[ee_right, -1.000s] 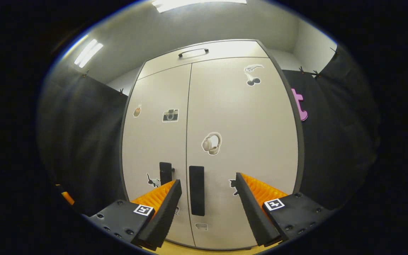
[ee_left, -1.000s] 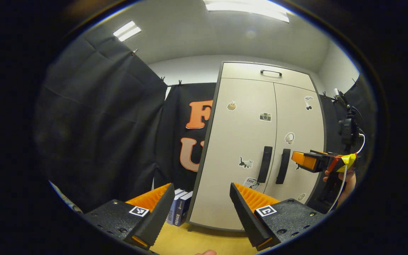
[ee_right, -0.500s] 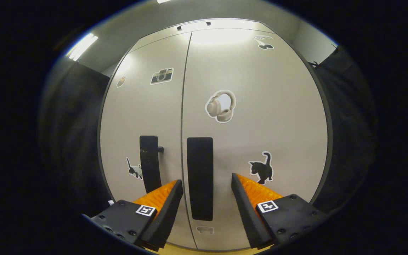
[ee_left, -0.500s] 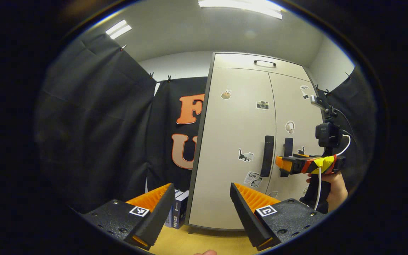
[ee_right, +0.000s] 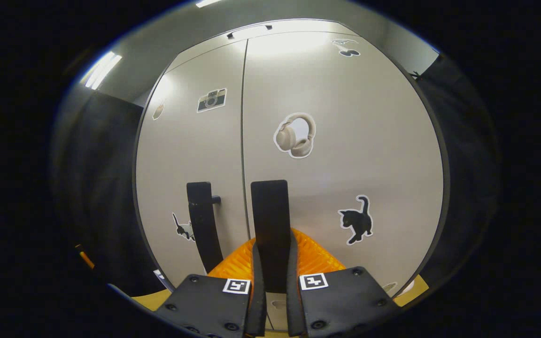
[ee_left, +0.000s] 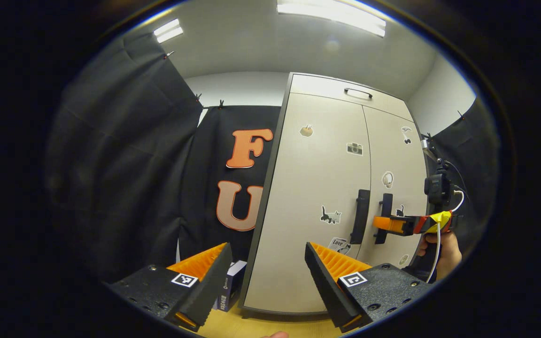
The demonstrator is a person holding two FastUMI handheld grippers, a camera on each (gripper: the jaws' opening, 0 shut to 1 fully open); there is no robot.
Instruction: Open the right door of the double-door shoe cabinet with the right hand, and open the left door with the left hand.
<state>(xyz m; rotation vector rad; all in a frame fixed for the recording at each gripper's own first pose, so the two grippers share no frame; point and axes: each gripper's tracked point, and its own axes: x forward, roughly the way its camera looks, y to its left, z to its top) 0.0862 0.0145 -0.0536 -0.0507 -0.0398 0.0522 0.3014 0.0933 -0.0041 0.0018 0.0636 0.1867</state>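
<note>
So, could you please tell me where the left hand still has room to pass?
The left door handle stands free, with bare door to its left. Beside it is crowded: the right gripper clamps the right handle.

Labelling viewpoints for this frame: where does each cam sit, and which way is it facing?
Left gripper view: rides the open left gripper, back and left of the cabinet; shows a hand holding the right gripper.
Right gripper view: rides the right gripper, square-on, shut on the right door handle.
Shared: both handles, cabinet stickers.
</note>
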